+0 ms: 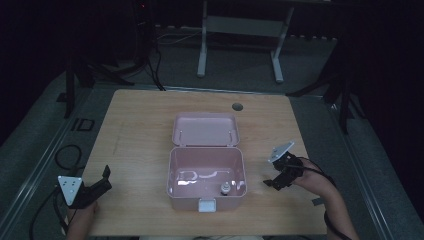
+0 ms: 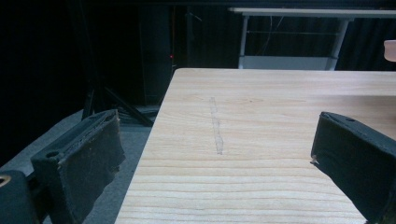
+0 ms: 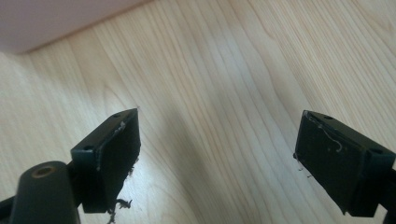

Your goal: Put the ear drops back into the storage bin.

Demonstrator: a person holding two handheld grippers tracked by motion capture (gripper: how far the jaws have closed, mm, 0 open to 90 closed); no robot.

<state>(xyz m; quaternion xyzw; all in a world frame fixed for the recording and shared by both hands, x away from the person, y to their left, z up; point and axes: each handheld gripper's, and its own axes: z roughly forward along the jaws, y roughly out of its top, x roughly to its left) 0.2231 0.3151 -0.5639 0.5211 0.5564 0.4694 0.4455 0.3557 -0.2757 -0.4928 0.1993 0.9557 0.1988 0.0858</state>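
Pink box on worktop, lid open, small bottle inside. Left hand-held gripper wide, empty. Right hand-held gripper wide, empty. No legible writing.

Dark room; grey floor; white-legged table frame behind.

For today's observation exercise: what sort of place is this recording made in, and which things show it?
Probably a lab or recording studio rather than a home: a bare wooden table on grey carpet, black curtains around it, dark stands with trailing cables, and a white-framed workbench behind. An open pink box sits on the table.
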